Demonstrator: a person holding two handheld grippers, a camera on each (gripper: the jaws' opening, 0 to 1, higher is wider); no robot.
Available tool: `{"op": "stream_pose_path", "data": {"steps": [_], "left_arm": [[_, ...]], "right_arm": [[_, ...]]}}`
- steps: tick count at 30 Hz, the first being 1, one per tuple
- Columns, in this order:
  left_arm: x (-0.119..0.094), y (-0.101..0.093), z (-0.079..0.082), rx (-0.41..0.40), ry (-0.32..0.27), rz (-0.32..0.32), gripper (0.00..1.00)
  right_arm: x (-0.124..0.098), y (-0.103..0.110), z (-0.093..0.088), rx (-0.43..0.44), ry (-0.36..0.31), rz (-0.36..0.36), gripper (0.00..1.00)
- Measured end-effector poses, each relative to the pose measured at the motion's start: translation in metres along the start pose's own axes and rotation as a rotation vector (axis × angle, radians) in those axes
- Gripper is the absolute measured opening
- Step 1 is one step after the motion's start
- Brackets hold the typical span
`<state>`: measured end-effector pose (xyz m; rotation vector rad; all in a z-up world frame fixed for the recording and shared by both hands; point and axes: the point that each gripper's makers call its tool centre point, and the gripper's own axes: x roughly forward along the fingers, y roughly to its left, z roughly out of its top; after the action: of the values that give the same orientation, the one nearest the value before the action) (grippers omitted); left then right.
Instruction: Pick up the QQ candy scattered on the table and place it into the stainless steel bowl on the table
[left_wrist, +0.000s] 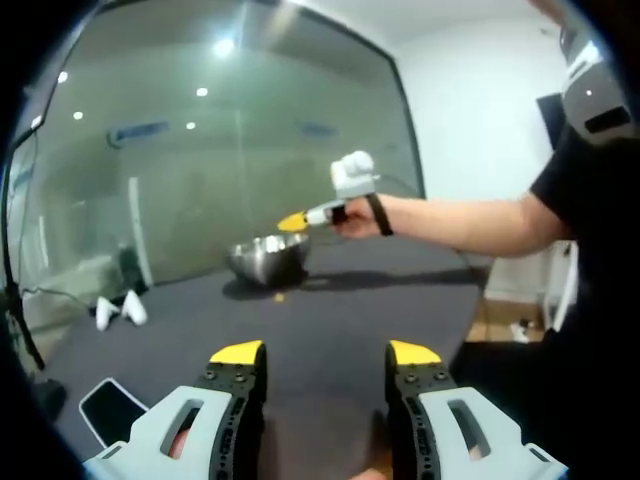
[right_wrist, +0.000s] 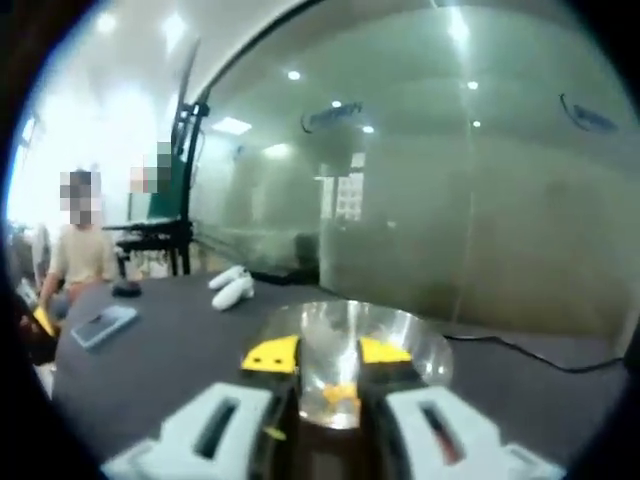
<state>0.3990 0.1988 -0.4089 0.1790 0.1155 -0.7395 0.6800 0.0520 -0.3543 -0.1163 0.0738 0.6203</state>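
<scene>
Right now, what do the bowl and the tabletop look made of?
Stainless steel bowl: polished metal, by its mirror-like inside with bright reflections; its outside shines silver too. Table: dark grey and matte, with no glare under the ceiling lights; it could be felt, a mat or laminate, the views leave that open.

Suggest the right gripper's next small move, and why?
Probably lift the right gripper away and go for another candy. It hangs over the stainless steel bowl with its jaws apart, nothing visibly between them, and yellow candy already lying inside. The left gripper view shows one small yellow piece on the table just in front of the bowl.
</scene>
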Motion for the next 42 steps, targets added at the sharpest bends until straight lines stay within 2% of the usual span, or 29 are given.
{"op": "stream_pose_path", "data": {"steps": [8,14,17,20,23,24,26,29,33,35,42], "left_arm": [[0.0,-0.001,-0.004,0.016,0.016,0.002,0.49],[-0.003,0.001,-0.003,0.013,0.008,0.005,0.49],[-0.004,0.001,-0.004,0.018,0.01,0.004,0.49],[-0.004,0.004,-0.006,0.027,0.019,0.013,0.49],[-0.003,0.004,-0.007,0.031,0.022,0.013,0.49],[-0.002,0.004,-0.006,0.031,0.019,0.012,0.49],[-0.001,0.004,-0.005,0.029,0.013,0.01,0.49],[0.001,0.002,-0.006,0.034,0.018,0.004,0.49],[0.002,0.001,-0.002,0.047,0.011,0.009,0.49],[0.001,0.001,-0.001,0.052,0.008,0.013,0.49],[0.0,-0.001,-0.005,0.048,0.018,0.01,0.49]], "right_arm": [[-0.003,0.007,0.0,-0.023,0.004,0.023,0.21],[-0.025,0.019,-0.008,-0.023,0.007,0.072,0.18],[-0.034,0.012,-0.011,-0.012,0.008,0.084,0.18],[-0.044,0.01,-0.019,0.019,0.01,0.101,0.18],[-0.054,0.01,-0.028,0.011,0.019,0.098,0.18],[-0.057,0.011,-0.032,-0.007,0.029,0.096,0.18],[-0.062,0.016,-0.042,-0.1,0.058,0.108,0.19],[-0.067,0.024,-0.051,-0.085,0.065,0.142,0.19],[-0.065,0.027,-0.062,-0.065,0.08,0.162,0.19],[-0.062,0.029,-0.068,-0.088,0.094,0.161,0.19],[-0.047,0.04,-0.078,-0.093,0.117,0.217,0.19]]}}
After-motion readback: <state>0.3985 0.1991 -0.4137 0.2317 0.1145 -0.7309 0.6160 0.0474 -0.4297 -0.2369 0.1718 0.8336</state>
